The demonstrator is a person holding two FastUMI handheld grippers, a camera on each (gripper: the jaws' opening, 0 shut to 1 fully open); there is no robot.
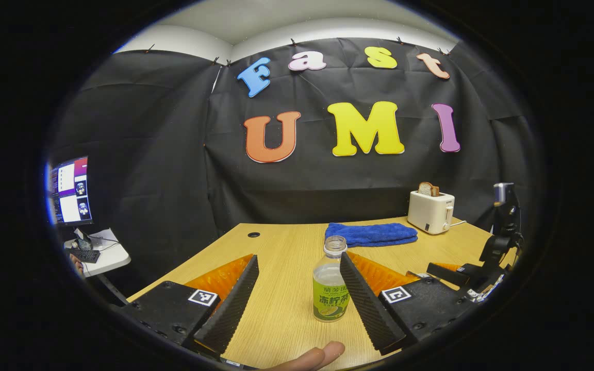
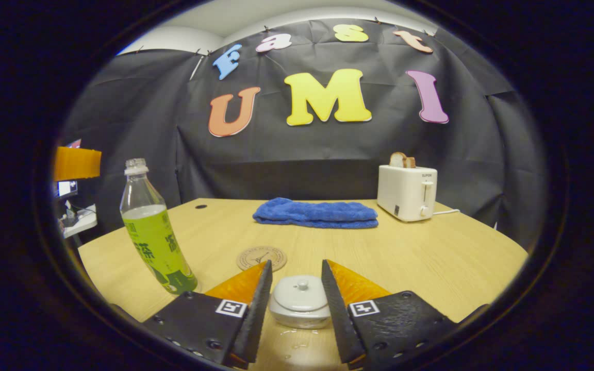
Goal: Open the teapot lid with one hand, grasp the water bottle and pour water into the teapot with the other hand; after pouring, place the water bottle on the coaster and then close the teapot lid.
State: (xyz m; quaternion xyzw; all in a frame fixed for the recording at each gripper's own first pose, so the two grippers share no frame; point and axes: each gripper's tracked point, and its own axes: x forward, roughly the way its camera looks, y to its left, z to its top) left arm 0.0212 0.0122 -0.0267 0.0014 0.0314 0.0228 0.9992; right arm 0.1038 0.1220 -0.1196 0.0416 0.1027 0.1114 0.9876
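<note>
An uncapped water bottle [image 1: 331, 282] with a green label stands on the wooden table [image 1: 281, 247]. It is between the wide-apart fingers of my left gripper [image 1: 298, 258], close to the right-hand finger, and the gripper is open. In the right gripper view the bottle [image 2: 155, 232] stands left of a round coaster [image 2: 261, 257], not on it. A small white teapot [image 2: 299, 317] with its lid [image 2: 299, 291] on sits low between the fingers of my right gripper [image 2: 296, 267], which is open. The fingers flank the pot.
A folded blue towel [image 2: 316, 213] lies at the back of the table, with a white toaster [image 2: 407, 191] holding bread to its right. Water drops [image 2: 297, 342] lie in front of the teapot. A person's fingertip [image 1: 317, 355] shows at the near edge. A monitor [image 1: 70, 190] stands far left.
</note>
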